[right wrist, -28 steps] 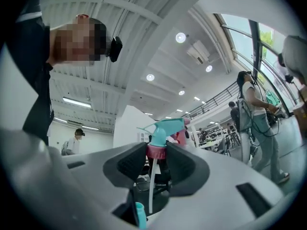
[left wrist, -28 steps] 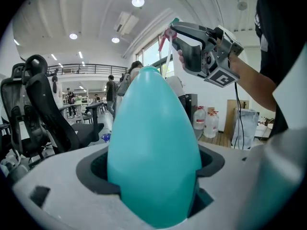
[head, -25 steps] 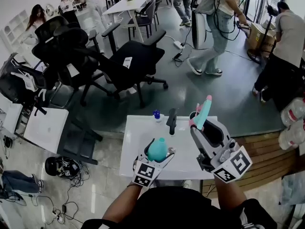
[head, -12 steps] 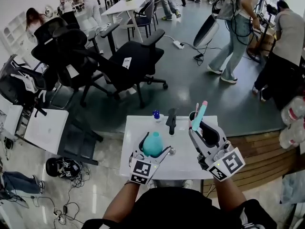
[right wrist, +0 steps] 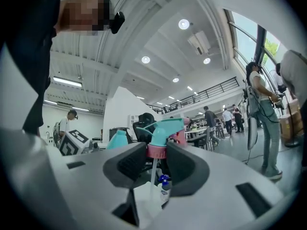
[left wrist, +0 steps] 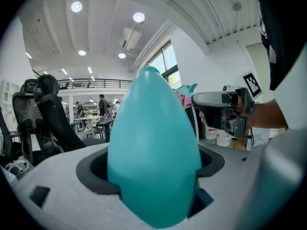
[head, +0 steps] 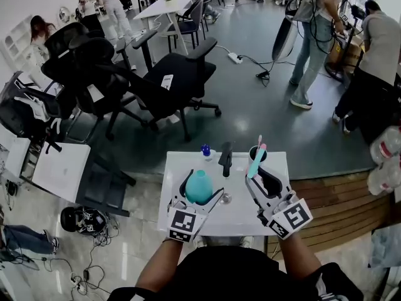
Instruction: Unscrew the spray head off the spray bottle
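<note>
Above table (head: 178, 168): spray head (head: 255, 159) off bottle (head: 198, 187) (both gripped).

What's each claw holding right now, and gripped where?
Left claw: teal bottle, gripped around its lower body. Right claw: detached spray head, gripped at its pink collar, tube hanging below.

Beyond the left gripper (head: 201, 189), black office chairs (head: 169, 83) crowd a glossy grey floor (head: 263, 118); a white desk (head: 166, 6) stands farther off. Wooden planking (head: 341, 199) lies right of the right gripper (head: 254, 172). Round ceiling lights (left wrist: 138, 17) glow overhead.
</note>
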Demonstrator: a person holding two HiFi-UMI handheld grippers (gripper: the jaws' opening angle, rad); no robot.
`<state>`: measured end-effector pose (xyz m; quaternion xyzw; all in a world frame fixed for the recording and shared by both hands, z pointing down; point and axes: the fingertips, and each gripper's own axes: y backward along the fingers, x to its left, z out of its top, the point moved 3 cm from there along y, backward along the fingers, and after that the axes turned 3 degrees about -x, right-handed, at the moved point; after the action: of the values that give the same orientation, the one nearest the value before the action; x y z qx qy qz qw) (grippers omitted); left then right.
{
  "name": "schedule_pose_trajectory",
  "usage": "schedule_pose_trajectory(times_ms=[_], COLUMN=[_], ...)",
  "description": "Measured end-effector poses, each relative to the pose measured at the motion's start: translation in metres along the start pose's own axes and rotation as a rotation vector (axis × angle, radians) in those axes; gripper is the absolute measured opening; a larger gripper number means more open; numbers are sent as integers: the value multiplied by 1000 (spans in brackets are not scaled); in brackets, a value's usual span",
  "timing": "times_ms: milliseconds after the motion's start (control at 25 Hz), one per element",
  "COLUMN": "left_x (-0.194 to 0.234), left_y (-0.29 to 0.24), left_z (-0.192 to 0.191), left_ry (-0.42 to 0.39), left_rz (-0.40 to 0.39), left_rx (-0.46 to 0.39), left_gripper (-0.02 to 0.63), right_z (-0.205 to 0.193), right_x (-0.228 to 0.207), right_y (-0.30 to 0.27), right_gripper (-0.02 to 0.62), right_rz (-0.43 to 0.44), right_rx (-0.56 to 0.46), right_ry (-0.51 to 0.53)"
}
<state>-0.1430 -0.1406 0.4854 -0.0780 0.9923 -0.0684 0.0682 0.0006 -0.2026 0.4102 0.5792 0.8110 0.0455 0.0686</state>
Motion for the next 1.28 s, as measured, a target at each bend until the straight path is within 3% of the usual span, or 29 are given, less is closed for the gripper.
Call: schedule_pose_trajectory(times_ms=[320, 1280], left_x=[3, 0], left_y=[3, 4], left_z=[6, 8], left_ry=[-4, 7], left_rz=[11, 7], left_rx=[-23, -28], left_gripper=[451, 451], right_z=[-18, -6], right_x=[-1, 2], right_y=[9, 16], right_gripper=[138, 137], right_rz=[-33, -51], right_rx=[24, -2], right_ry=[-4, 78])
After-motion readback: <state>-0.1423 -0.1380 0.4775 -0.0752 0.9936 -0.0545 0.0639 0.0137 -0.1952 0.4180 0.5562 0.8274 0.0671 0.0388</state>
